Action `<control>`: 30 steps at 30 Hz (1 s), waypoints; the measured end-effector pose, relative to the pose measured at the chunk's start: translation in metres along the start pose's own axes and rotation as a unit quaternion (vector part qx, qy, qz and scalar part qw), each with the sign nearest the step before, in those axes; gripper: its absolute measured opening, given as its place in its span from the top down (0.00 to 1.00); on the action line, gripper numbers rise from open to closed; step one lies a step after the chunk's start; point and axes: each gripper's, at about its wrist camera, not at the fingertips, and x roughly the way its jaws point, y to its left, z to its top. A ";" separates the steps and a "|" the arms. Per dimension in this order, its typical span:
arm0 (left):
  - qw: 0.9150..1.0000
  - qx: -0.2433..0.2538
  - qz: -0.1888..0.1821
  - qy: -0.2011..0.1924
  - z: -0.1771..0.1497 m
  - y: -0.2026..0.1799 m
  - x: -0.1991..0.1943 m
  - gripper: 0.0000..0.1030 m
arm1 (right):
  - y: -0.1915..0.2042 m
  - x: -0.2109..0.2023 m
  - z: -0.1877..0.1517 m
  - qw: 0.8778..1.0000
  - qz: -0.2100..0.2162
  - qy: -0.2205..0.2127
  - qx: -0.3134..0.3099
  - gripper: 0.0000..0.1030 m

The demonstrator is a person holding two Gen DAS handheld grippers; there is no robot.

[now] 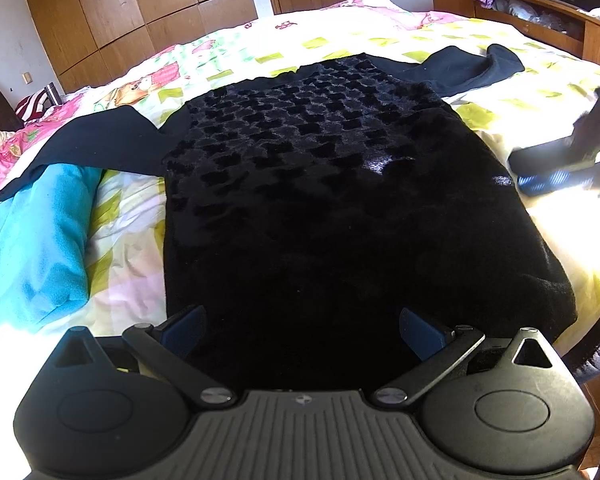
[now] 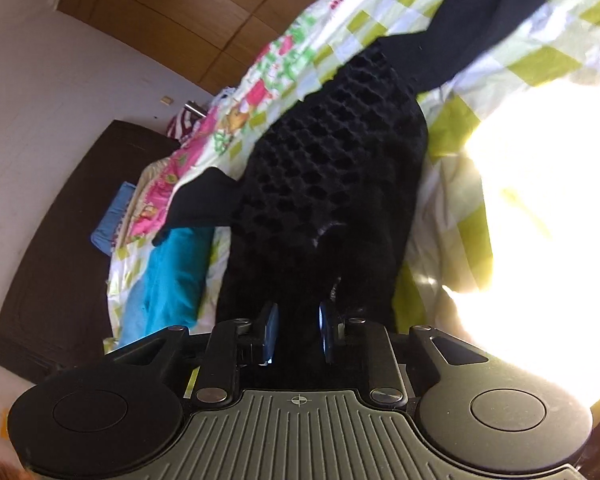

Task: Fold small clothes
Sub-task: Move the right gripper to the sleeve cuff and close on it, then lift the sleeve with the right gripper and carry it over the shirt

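L tongs (image 1: pixel 300 334) wide over black top (image 1: pixel 320 184)

The right gripper (image 2: pixel 298 332) has its blue pads (image 2: pixel 269 332) narrowly apart, with dark cloth of the black top (image 2: pixel 328 184) between them; whether they pinch it is unclear. The top stretches ahead of the jaws across the patchwork bedspread (image 2: pixel 452 160). A turquoise cloth (image 2: pixel 168 280) lies left of the jaws, beside one black sleeve (image 2: pixel 196 204)
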 end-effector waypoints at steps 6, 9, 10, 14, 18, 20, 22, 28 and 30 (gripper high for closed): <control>1.000 0.020 -0.020 0.002 -0.001 -0.014 0.002 0.00 | 0.000 -0.009 0.005 0.998 -0.063 -0.015 -0.020 0.74; 1.000 0.026 -0.017 -0.003 -0.001 -0.015 -0.002 0.00 | -0.019 0.006 0.014 0.997 -0.076 -0.022 0.014 0.74; 0.999 0.027 -0.016 -0.005 0.000 -0.015 -0.004 0.00 | -0.024 0.011 0.020 0.997 -0.076 -0.026 0.016 0.74; 0.999 0.027 -0.009 -0.014 0.009 -0.012 -0.002 0.00 | -0.031 0.033 0.041 0.994 -0.097 -0.054 0.007 0.67; 0.999 0.035 -0.001 -0.025 0.023 -0.013 0.005 0.00 | -0.040 0.047 0.075 0.987 -0.130 -0.097 0.006 0.67; 0.999 0.042 -0.009 -0.033 0.035 -0.014 0.012 0.00 | -0.045 0.049 0.097 0.979 -0.157 -0.129 0.006 0.56; 0.997 0.055 -0.017 -0.043 0.053 -0.015 0.025 0.00 | -0.057 0.055 0.121 0.972 -0.180 -0.150 0.021 0.54; 0.994 0.051 -0.065 -0.065 0.125 -0.014 0.084 0.00 | -0.100 0.074 0.172 0.947 -0.243 -0.186 0.098 0.54; 0.993 0.061 -0.071 -0.075 0.146 -0.018 0.103 0.00 | -0.104 0.075 0.178 0.935 -0.269 -0.202 0.110 0.55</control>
